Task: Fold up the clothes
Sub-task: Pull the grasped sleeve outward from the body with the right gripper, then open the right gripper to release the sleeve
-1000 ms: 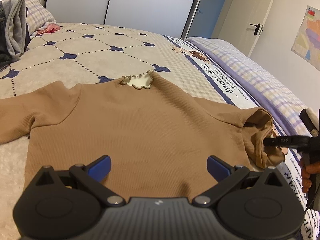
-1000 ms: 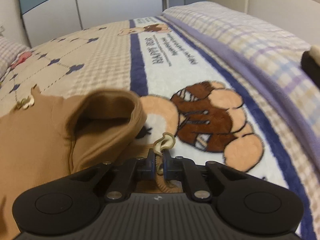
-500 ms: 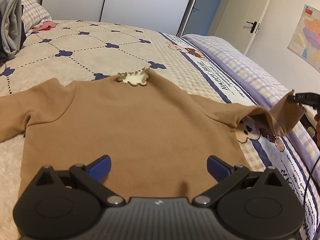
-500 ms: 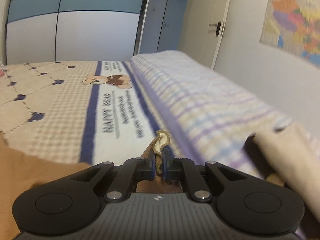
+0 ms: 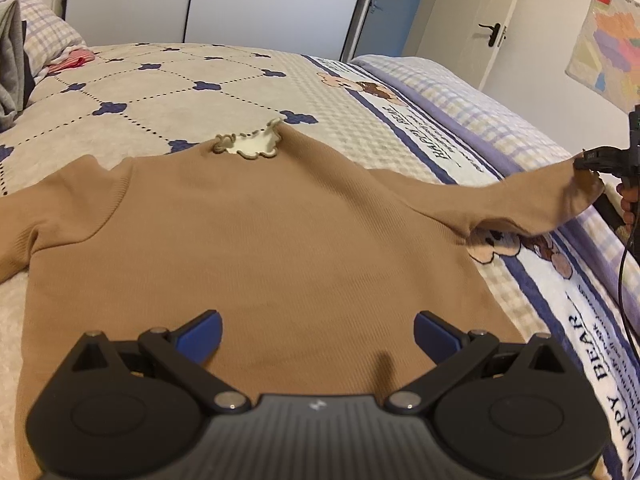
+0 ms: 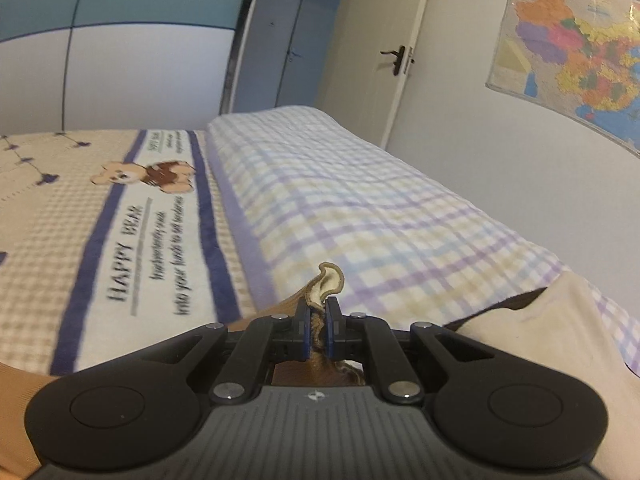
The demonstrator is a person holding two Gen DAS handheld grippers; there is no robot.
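Observation:
A tan ribbed sweater (image 5: 256, 240) with a frilly cream collar (image 5: 252, 145) lies flat on the bed, neck pointing away. My left gripper (image 5: 316, 330) hovers open over its lower hem, with nothing between the blue pads. The right sleeve (image 5: 532, 200) is stretched out to the right and lifted off the blanket. My right gripper (image 6: 316, 320) is shut on that sleeve's cuff (image 6: 326, 284), whose cream edge sticks up between the pads. In the left wrist view the right gripper (image 5: 588, 158) shows at the far right edge, with the person's hand behind it. The left sleeve (image 5: 36, 224) lies flat.
A bear-print blanket (image 5: 532, 300) covers the bed, and a folded checked quilt (image 6: 360, 204) runs along its right side. Grey clothes and a checked pillow (image 5: 36, 40) lie at the far left. Wardrobe doors (image 5: 240, 4), a room door (image 6: 396, 56) and a wall map (image 6: 576, 44) stand behind.
My right gripper pulled the bunched right sleeve outward to the right and upward, so it now stretches straight. The left gripper stayed open over the hem.

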